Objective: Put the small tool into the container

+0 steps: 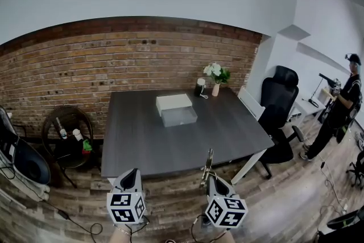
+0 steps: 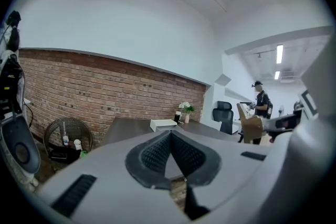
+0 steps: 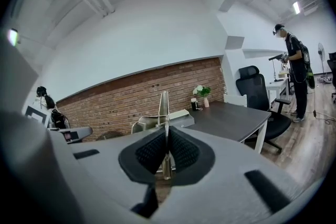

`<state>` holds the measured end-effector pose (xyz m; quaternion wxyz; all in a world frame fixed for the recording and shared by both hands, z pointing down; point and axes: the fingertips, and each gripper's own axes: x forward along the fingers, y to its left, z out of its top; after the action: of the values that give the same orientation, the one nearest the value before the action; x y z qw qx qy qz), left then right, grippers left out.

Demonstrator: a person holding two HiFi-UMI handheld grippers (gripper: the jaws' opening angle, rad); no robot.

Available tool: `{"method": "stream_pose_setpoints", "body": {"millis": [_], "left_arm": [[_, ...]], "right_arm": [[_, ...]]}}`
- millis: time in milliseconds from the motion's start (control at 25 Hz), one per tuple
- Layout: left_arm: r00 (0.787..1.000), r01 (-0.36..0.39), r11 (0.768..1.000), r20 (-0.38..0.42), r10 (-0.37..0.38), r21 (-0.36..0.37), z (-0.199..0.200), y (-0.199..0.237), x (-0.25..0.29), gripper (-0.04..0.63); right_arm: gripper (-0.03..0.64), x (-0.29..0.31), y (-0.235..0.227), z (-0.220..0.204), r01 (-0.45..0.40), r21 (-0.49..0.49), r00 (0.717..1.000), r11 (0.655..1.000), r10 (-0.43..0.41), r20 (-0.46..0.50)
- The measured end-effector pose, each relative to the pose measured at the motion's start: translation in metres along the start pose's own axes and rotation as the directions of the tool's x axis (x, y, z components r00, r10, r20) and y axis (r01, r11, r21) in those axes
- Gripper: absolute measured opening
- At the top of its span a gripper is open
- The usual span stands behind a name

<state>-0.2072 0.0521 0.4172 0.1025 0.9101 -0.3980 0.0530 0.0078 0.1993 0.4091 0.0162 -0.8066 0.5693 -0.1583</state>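
Fingers (image 3: 149, 152) of the right gripper (image 3: 166, 132) clamp the small tool (image 3: 164, 107), a thin metal piece standing upright, the left gripper (image 2: 170, 135) is closed on nothing (pads together, empty), and the clear container (image 1: 179, 116) sits far off on the dark table (image 1: 227, 134).

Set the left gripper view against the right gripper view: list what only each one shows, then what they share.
Only the left gripper view: the left gripper, its jaws shut on nothing, and the bottles in a wicker stand by the wall.
Only the right gripper view: the right gripper shut on the small tool, a thin metal piece sticking up past the pads.
Both: the brick wall, the dark table, the white box, the flowers, the black chair and a standing person.
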Motion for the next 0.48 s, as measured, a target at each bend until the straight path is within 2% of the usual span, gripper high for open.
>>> {"method": "stream_pose_setpoints", "body": {"millis": [480], "left_arm": [[0.999,-0.046,0.999,-0.009,0.045,-0.005,0.005,-0.038,0.085,-0.005]], "right_arm": [[0.005,0.072,-0.069,0.018,-0.038,-0.002,0.999,0.999,0.037,-0.037]]}}
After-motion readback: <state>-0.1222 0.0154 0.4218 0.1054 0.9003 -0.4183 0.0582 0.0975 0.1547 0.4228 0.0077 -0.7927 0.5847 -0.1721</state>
